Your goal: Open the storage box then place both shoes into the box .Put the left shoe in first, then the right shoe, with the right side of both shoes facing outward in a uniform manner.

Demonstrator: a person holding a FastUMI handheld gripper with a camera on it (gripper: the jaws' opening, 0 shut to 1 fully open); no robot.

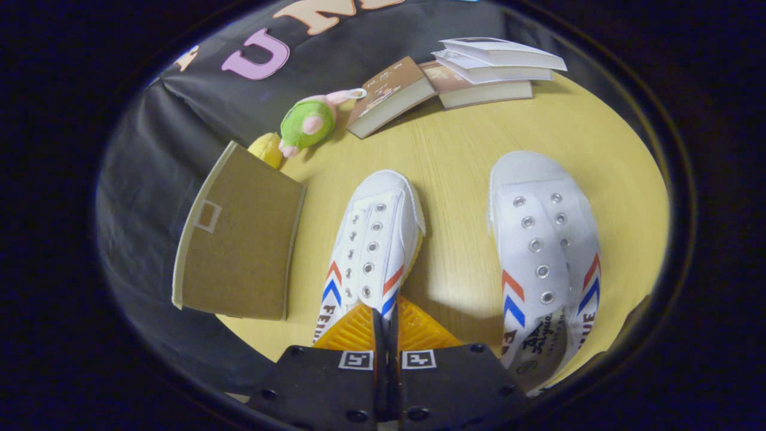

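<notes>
Tool [386, 323] fingers pressed together with only a thin slit between them — they appear to be pinching the heel edge or tongue of the left shoe [374, 245], though the exact contact point is hidden behind the fingers. This shoe sits just ahead of the fingers, toe pointing away, and its shadow on the table [479, 143] suggests it may be lifted a little; cannot confirm.

Right shoe [541, 245] lies beside it, well apart, flat on the table, insole visible.

Both are white canvas sneakers, laces removed, metal eyelets in two rows, red and blue chevrons on the sides.

Handling judgement: light, soft uppers that will fold under a pinch; the rubber sole is stiffer. The heel collar or tongue gives a thin edge that suits a narrow grip — the shoe will likely dangle and swing from it.

Storage box [239, 239], brown, stands left of the left shoe; one brown panel with a small square mark faces the tool. Plush toy [308, 123] and books [461, 72] lie beyond.
</notes>
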